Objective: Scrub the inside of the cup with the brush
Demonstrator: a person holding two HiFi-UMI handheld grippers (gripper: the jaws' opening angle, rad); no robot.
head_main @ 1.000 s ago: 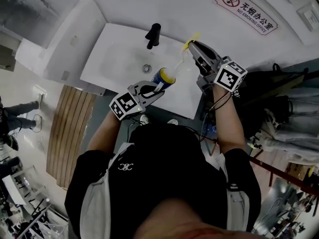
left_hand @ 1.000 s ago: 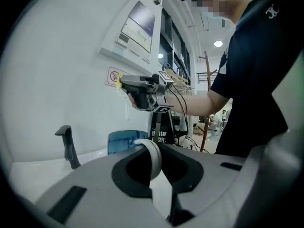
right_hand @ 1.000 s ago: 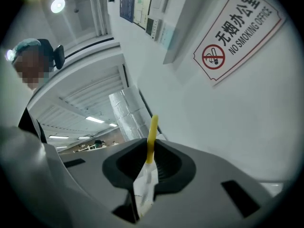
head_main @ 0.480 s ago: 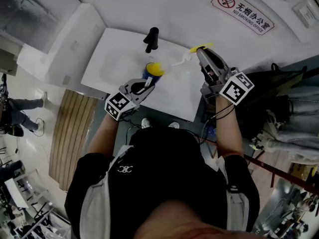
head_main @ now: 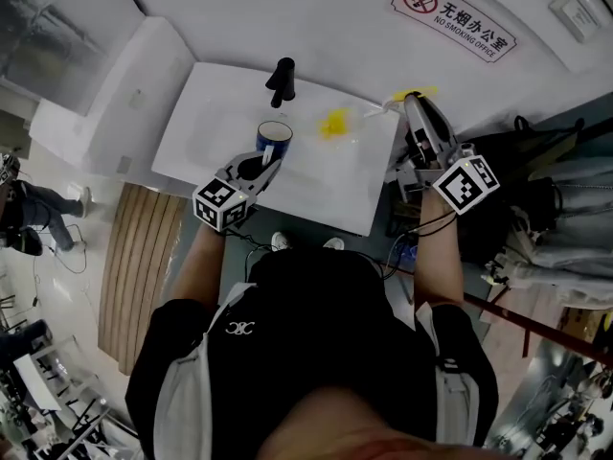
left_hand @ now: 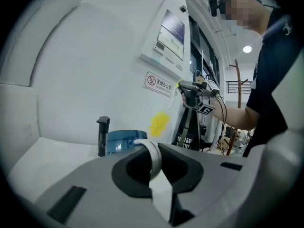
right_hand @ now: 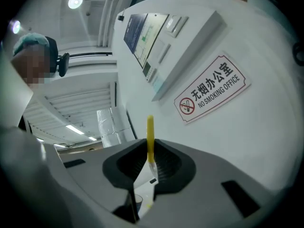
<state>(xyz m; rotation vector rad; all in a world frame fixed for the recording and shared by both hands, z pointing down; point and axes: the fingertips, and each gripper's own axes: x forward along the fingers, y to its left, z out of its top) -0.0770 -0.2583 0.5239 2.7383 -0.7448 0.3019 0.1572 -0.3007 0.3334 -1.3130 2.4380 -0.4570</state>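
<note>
A blue cup (head_main: 274, 140) with a white handle (left_hand: 153, 152) hangs upright over the white sink basin (head_main: 220, 113), near the black faucet (head_main: 281, 80). My left gripper (head_main: 267, 165) is shut on that handle, seen close in the left gripper view (left_hand: 153, 159). The brush's yellow head (head_main: 334, 123) is outside the cup, to its right over the basin. Its pale handle runs to my right gripper (head_main: 414, 104), which is shut on it, and the yellow handle end (right_hand: 150, 136) sticks up between the jaws. The left gripper view shows the brush head (left_hand: 159, 123) beyond the cup (left_hand: 121, 140).
A no-smoking sign (head_main: 450, 12) hangs on the white wall behind the sink. A wall control panel (left_hand: 172, 34) is mounted higher up. Dark bags and clothing (head_main: 546, 209) stand right of the sink, and wooden slats (head_main: 134, 257) cover the floor at left.
The brush head has come out of the cup. My left gripper carried the cup left and back toward the faucet, while my right gripper drew the brush away to the right.
</note>
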